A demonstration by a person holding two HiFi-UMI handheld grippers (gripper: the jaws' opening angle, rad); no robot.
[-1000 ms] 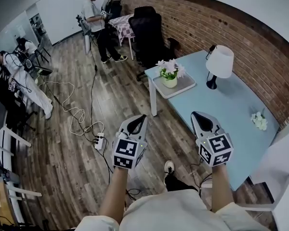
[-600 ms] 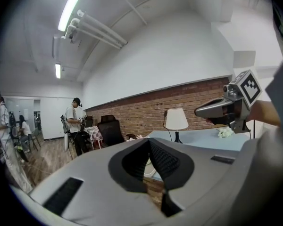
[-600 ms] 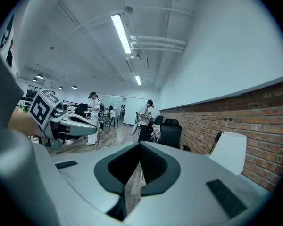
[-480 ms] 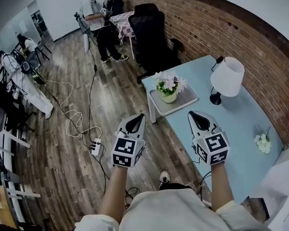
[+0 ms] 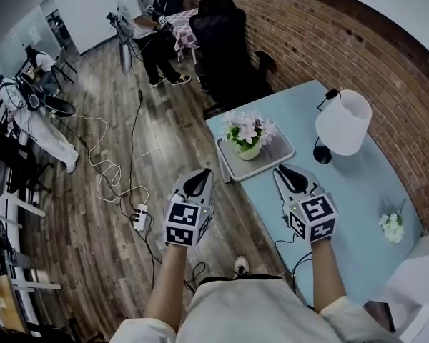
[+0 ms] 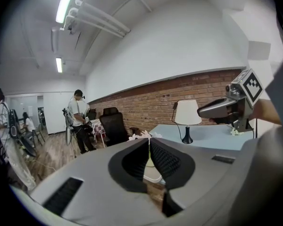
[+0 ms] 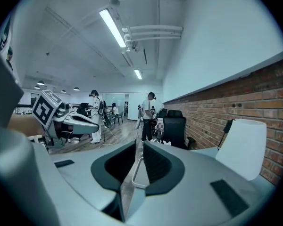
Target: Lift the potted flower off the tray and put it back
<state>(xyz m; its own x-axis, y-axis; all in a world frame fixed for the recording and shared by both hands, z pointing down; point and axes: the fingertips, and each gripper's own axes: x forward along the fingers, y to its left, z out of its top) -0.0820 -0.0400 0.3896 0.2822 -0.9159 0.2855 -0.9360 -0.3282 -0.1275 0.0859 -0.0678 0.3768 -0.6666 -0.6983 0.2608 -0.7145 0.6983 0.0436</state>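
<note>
The potted flower (image 5: 248, 136), pale blooms in a light pot, stands on the grey tray (image 5: 274, 157) at the near corner of the light blue table (image 5: 343, 191). My left gripper (image 5: 201, 174) hovers over the floor just left of the table corner, short of the tray; its jaws are starting to open with only a sliver between them and nothing held. My right gripper (image 5: 281, 171) is over the table just before the tray's near edge, jaws opening and empty. In the right gripper view the tray's rim (image 7: 136, 172) shows through the gap of the right gripper (image 7: 137, 145).
A white lamp (image 5: 343, 123) stands on the table right of the tray, and a small flower bunch (image 5: 391, 225) lies far right. A black office chair (image 5: 225, 41) is behind the table. Cables and a power strip (image 5: 139, 217) lie on the wood floor; people (image 5: 139, 9) stand further back.
Both grippers have moved forward toward the tray and the flower pot. The right gripper's jaws have parted slightly.
</note>
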